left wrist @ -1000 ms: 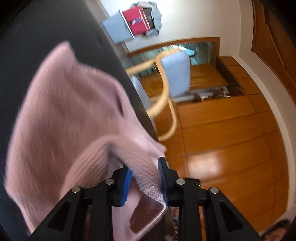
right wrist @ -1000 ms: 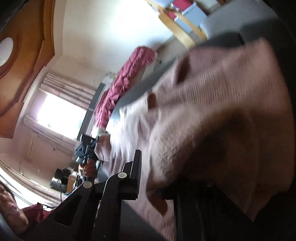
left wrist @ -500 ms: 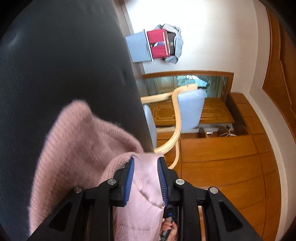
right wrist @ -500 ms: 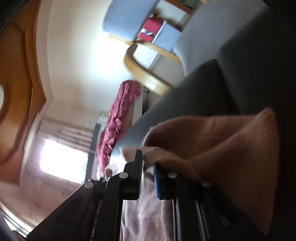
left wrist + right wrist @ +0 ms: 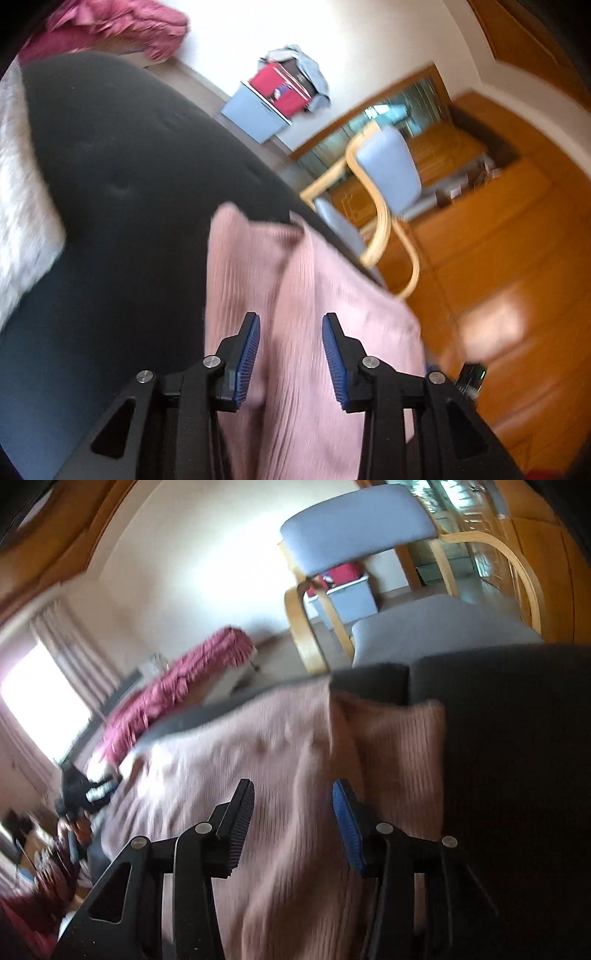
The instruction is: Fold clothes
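A pink ribbed knit garment [image 5: 306, 295] lies on a dark padded surface [image 5: 122, 192], one folded edge near the surface's rim. My left gripper [image 5: 290, 332] is open above it, the cloth passing under and between the jaws without being pinched. In the right wrist view the same garment [image 5: 280, 760] spreads across the dark surface [image 5: 517, 738]. My right gripper [image 5: 293, 805] is open over it, holding nothing. Both views are motion-blurred.
A wooden armchair with grey-blue cushions [image 5: 388, 173] stands just beyond the surface, also in the right view [image 5: 354, 528]. A blue box with red items [image 5: 273, 99] sits by the wall. A magenta cloth [image 5: 177, 679] and a white fluffy cloth [image 5: 18, 192] lie nearby.
Both grippers were shut on the pink garment and have opened, letting it go onto the dark surface. Both have swung to new viewing angles.
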